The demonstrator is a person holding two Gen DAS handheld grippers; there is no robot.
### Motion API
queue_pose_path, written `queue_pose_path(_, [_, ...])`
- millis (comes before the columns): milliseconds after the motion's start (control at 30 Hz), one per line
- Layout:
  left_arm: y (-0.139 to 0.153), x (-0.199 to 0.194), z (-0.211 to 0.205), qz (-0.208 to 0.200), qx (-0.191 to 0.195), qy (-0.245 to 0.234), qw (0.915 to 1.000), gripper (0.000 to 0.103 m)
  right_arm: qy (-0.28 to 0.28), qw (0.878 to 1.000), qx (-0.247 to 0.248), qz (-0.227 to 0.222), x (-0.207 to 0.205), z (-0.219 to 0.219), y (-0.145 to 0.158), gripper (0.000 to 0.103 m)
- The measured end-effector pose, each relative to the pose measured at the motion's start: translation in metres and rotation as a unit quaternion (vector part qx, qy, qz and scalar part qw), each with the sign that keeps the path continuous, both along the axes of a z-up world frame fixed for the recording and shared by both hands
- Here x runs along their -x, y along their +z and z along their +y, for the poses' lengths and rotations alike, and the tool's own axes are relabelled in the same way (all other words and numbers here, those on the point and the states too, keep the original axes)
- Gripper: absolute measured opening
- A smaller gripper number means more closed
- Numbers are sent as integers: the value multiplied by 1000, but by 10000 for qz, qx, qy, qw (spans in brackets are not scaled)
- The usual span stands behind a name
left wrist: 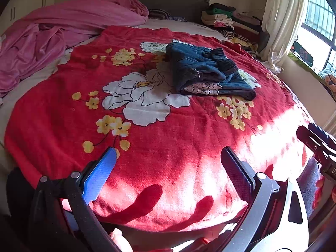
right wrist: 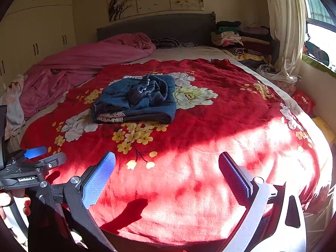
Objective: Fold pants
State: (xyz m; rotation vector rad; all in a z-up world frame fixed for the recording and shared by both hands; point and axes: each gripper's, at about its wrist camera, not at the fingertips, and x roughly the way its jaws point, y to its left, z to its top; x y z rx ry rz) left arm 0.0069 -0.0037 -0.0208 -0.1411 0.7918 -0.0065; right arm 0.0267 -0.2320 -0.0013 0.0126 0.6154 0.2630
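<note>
Both tongs, left tongs and right tongs, hang wide and empty near the red floral blanket's sunlit edge, while the pants lie mid-blanket in a compact bundle, apparently folded, waistband still rumpled.

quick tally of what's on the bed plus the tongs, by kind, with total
Tongs: 2, left and right, both open, holding nothing
Blue pants: 1, bunched on the red blanket
Red floral blanket: 1
Pink blanket: 1, crumpled at the left
Stack of folded clothes: 1, by the headboard
Total: 6
</note>
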Motion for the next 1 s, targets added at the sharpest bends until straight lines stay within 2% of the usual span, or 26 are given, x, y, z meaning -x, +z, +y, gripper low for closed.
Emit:
queue_pose_path(300, [0, 0, 0, 5, -4, -8, 10000, 93, -2, 10000, -6, 10, 0, 0, 0, 98])
queue_pose_path(633, [3, 2, -1, -47, 191, -82, 9998, 93, -5, 10000, 1, 11, 0, 1, 0, 98])
queue_pose_path(1000, [1, 0, -3, 53, 147, -49, 9999, 93, -2, 10000, -12, 46, -1, 1, -4, 98])
